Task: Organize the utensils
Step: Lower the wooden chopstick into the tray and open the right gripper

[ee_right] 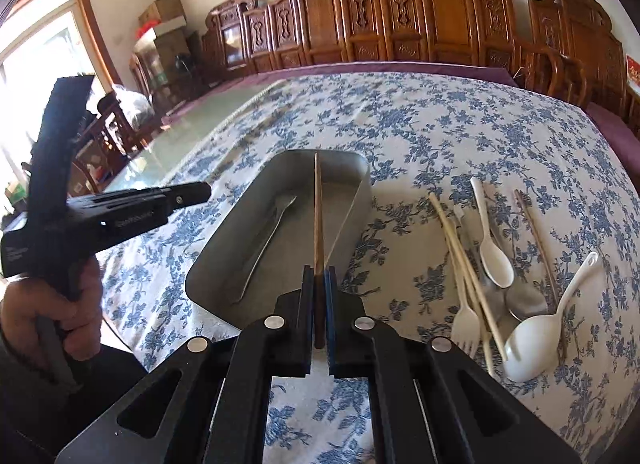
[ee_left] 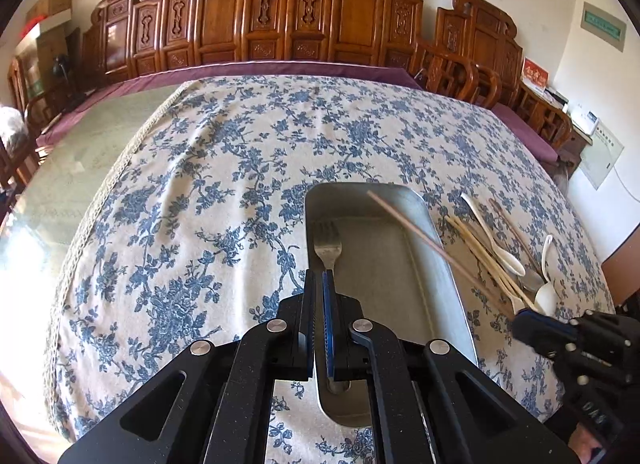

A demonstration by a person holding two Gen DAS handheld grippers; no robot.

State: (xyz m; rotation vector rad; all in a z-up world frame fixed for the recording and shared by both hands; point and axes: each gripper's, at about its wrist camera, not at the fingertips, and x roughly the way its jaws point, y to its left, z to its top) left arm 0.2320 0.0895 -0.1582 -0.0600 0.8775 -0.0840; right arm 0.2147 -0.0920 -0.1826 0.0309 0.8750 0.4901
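R gripper (ee_right: 319, 272) clamps one brown chopstick (ee_right: 317, 215) over the metal tray (ee_right: 224, 260): lower it flat beside the fork (ee_right: 266, 240) w/o clipping the rim, L gripper (ee_left: 319, 278) closed, empty.

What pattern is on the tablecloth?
Blue flowers on cream tablecloth, clearest in the left wrist view.

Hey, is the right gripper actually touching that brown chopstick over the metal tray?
Touching. The right wrist view shows the right gripper shut on the brown chopstick, its shaft pinched between the pads and sticking out over the metal tray.
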